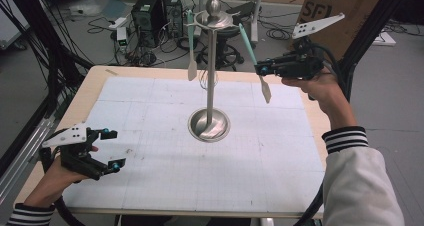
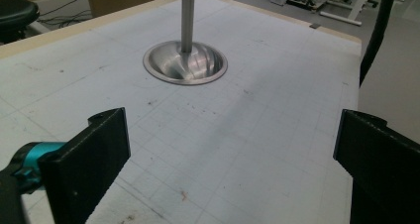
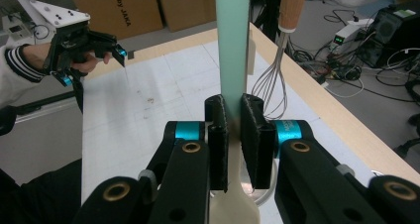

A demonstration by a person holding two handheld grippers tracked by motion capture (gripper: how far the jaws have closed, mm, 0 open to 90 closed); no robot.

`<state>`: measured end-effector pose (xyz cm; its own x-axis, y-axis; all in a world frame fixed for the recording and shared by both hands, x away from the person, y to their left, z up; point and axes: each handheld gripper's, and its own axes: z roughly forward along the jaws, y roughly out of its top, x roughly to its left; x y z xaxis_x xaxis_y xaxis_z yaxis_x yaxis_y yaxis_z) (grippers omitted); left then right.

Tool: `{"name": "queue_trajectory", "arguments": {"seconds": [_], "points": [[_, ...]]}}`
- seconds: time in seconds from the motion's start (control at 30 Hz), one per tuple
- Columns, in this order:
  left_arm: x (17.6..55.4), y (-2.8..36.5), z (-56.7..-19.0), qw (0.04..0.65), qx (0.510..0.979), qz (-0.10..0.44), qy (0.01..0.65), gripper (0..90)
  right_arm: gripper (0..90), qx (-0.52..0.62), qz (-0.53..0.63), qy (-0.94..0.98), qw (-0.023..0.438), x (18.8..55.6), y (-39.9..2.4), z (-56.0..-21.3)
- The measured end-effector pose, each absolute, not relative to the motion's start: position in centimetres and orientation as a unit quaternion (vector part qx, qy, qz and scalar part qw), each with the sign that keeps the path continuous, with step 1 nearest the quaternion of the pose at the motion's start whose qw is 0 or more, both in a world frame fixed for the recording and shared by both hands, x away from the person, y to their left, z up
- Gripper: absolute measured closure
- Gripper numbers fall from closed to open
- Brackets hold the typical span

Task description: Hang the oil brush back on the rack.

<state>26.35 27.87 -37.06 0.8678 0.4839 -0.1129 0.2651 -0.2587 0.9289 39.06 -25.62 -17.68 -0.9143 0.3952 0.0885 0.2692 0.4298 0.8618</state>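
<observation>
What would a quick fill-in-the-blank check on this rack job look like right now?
1. The right gripper is shut on the ___ handle of the mint spatula.
2. The left gripper has its jaws ___.
3. The steel rack stands on a ___ base.
4. Beside the spatula hangs a wire ___.

Missing words: mint; open; round; whisk

Brushed metal stand [image 1: 211, 76] on a matt, scuffed white grid mat [image 1: 150, 156]

The mint spatula [image 3: 233, 45] looks like smooth matt silicone with a cream blade; the whisk [image 3: 277, 80] has a wooden handle and glossy wire loops; both grippers' jaws are matt black plastic.
</observation>
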Motion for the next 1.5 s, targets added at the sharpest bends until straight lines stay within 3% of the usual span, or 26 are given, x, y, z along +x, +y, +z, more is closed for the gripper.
{"name": "queue_trajectory", "arguments": {"seconds": [1.13, 1.5], "points": [[26.4, 28.5, -37.5, 0.561, 0.786, 0.094, 0.243, 1.7, 79.9, 0.187, 0.499, 0.845, 0.053, 41.0, -22.2, -19.3], [26.4, 28.6, -37.6, 0.563, 0.784, 0.096, 0.244, 1.7, 65.3, 0.198, 0.490, 0.847, 0.062, 40.9, -21.5, -19.6]]}}
